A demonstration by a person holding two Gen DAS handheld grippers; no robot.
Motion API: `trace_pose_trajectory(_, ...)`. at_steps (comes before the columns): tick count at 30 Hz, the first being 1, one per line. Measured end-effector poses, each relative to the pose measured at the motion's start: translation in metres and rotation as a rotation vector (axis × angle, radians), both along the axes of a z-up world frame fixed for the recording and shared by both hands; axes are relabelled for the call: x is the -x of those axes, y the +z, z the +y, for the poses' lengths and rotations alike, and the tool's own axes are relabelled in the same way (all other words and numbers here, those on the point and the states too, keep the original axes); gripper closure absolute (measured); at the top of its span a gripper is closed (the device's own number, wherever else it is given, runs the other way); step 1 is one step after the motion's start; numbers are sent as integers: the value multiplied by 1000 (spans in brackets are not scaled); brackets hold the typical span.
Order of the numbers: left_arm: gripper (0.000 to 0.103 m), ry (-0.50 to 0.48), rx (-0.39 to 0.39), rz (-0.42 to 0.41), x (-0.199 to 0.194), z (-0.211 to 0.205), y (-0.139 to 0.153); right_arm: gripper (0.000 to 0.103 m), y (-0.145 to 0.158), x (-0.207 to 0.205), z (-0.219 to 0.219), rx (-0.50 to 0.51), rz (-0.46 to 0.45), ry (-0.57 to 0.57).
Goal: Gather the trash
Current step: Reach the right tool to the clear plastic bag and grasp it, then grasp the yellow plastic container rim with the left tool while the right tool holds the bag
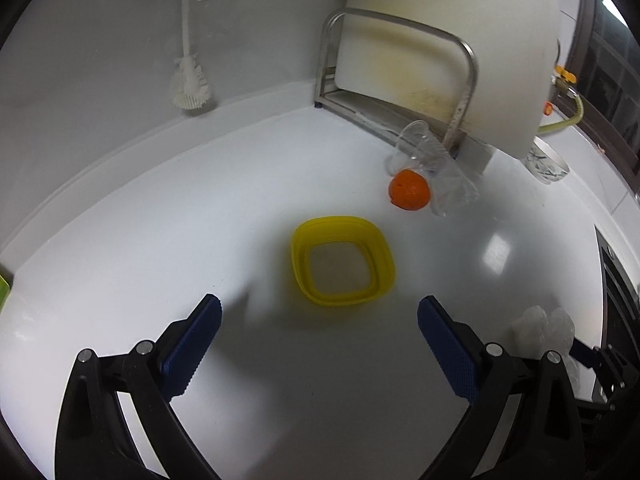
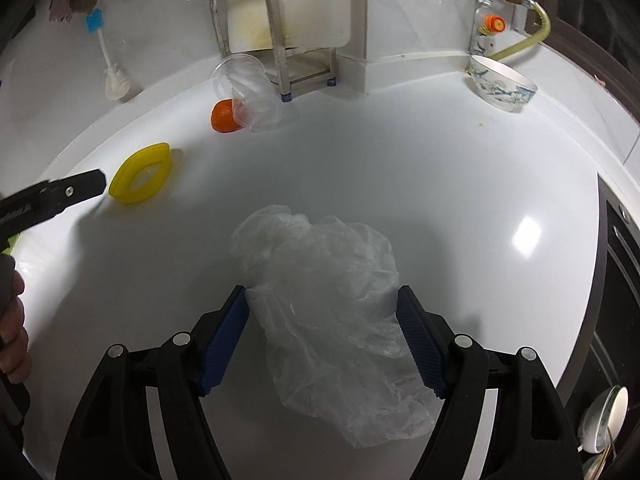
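Note:
A crumpled clear plastic bag (image 2: 320,272) lies on the white counter (image 2: 440,200). My right gripper (image 2: 322,292) is open around it, with the bag filling the gap between its blue pads. My left gripper (image 1: 320,302) is open and holds nothing; it hangs over the counter just short of a yellow square lid (image 1: 344,260). Beyond the lid sit an orange (image 1: 410,190) and some clear plastic cups (image 1: 428,152) lying on their sides. In the right wrist view the lid (image 2: 140,178), the orange (image 2: 224,116) and the cups (image 2: 248,84) are at the far left.
A metal rack (image 1: 468,76) holding a white cutting board stands against the back wall. A bottle brush (image 1: 188,88) leans in the left corner. A patterned bowl (image 2: 502,84) sits at the back right under a gas valve. The counter ends at a dark edge (image 2: 600,280) on the right.

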State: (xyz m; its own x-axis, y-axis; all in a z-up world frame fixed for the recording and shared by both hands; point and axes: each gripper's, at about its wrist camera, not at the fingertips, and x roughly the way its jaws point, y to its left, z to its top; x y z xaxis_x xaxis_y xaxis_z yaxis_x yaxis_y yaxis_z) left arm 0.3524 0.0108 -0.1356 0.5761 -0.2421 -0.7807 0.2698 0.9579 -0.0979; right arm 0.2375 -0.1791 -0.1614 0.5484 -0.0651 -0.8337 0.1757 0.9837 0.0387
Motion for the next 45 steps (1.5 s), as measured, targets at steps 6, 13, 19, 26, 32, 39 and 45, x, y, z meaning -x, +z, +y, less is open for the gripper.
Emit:
trace_pose_trajectory(6,6,5,-14,5,-13,-6,-11,67,2,-1,4,-7,-18,19)
trace_pose_trajectory(13,6,2,-6,15,-25,-17,-18,76,17,4,-9,-45,-67,-21)
trace_pose_trajectory(19,6,5,-48,39,-37,-30,-30,77,26,12,-17,-70,-90,-43)
trace_pose_trajectory(26,7,33,-47,48,-46,-29,-37,77,31,17,-18,-74,-105,-46)
trace_pose_trajectory(32,32,32,-70,32,-49,-31,-35,77,33,21,-17,-78,-109,-49)
trace_pose_trajectory(39,34,30,-17,31,-38,-24,-23,77,39,29,-12,-88,-119,-48)
trace_pose_trajectory(45,34,19,-9,18,-7,-13,-4,77,49,43,-8,-112,-137,-37)
